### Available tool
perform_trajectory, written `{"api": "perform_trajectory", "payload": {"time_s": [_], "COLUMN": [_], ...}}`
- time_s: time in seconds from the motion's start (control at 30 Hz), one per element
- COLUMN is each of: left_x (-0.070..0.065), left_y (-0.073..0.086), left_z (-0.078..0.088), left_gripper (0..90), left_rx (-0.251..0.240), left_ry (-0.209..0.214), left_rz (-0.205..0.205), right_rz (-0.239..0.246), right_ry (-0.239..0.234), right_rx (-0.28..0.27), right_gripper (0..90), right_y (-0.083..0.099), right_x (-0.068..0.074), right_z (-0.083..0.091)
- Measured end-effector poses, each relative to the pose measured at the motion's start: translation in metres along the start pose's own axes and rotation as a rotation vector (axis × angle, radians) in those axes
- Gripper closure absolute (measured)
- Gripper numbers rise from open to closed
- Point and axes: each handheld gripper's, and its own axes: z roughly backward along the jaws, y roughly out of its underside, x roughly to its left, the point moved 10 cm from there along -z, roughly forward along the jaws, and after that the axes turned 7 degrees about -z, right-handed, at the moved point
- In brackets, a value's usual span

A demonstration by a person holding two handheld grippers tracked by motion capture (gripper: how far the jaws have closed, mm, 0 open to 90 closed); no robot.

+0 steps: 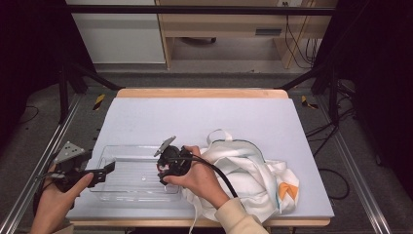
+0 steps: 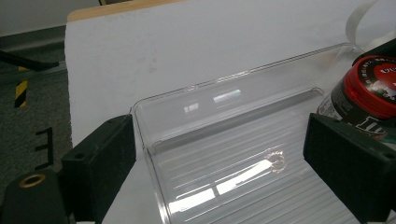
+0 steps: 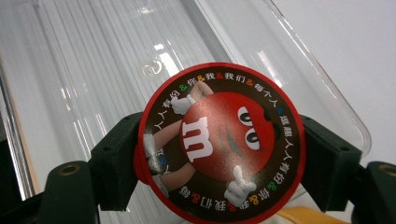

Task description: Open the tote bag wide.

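— Where's the candy tub [image 3: 219,142]?
— Clamped between my right gripper [image 3: 219,158] jaws, above the clear tray [image 2: 205,98].
— And the left gripper [image 2: 224,158]?
— Jaws apart, straddling the tray's end wall.

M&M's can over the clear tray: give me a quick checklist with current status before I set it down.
1. M&M's can clamped in right hand-held gripper: ok.
2. Can over the clear tray: ok.
3. Tray floor bare below: ok.
4. Left hand-held gripper open, jaws straddling the tray's end wall, not pressing it: ok.
5. White cloth bag outside tray: ok.
6. Can's height above tray floor: cannot tell.
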Motion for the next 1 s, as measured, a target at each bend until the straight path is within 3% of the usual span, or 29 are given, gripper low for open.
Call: {"api": "perform_trajectory", "payload": {"time_s": [1.0], "left_x": [-0.0011], "left_y": [0.0006], "left_z": [-0.0012], "left_gripper": [9.3], "left_rx": [0.003], "left_ry": [0.006], "left_rz": [-0.004], "right_rz": [0.032], "right_ry": [0.012], "right_rx": [0.064], "right_gripper": [24.7], "right_y": [0.0093], "right_x": [0.0022], "right_z": [-0.0096]}}
